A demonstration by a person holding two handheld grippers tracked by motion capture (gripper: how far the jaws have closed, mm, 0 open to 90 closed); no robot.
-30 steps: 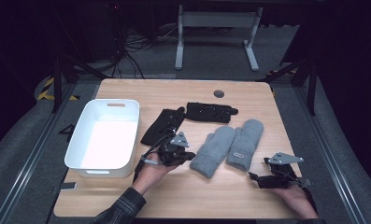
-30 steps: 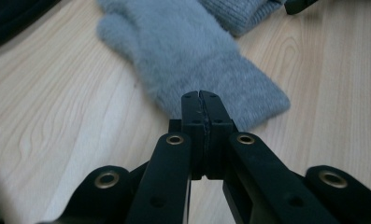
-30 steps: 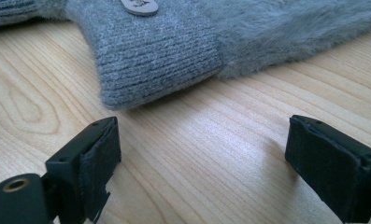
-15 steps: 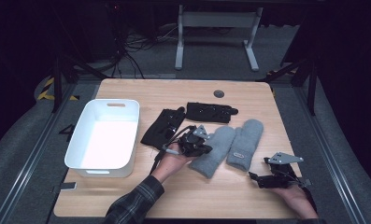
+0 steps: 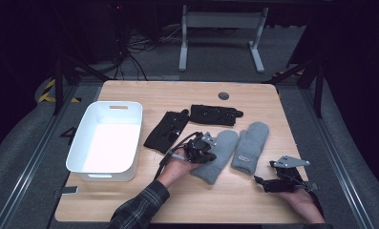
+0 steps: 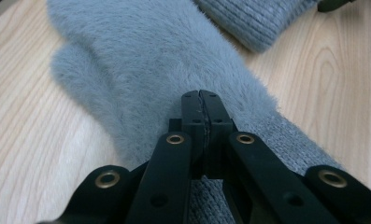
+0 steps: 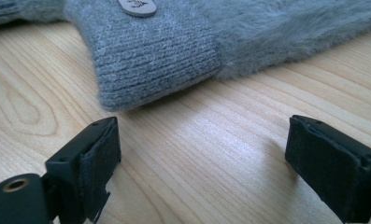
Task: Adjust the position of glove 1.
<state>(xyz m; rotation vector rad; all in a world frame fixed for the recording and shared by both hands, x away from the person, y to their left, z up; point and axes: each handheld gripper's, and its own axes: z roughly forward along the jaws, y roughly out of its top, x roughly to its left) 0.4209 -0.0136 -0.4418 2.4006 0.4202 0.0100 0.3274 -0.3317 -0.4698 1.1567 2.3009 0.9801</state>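
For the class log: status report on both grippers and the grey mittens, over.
Left gripper shut, over left grey mitten; grip on fabric unclear. Right gripper open, short of right grey mitten cuff. Nothing in the way.

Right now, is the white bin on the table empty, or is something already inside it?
Empty. In the high view the white bin shows only its bare white floor; both grey mittens and the black gloves lie outside it on the table.

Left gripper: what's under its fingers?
The left gripper, shut, sits over the left grey mitten, at the fuzzy part near the knit cuff. Wooden table lies around it. Whether fabric is pinched is hidden by the fingers.
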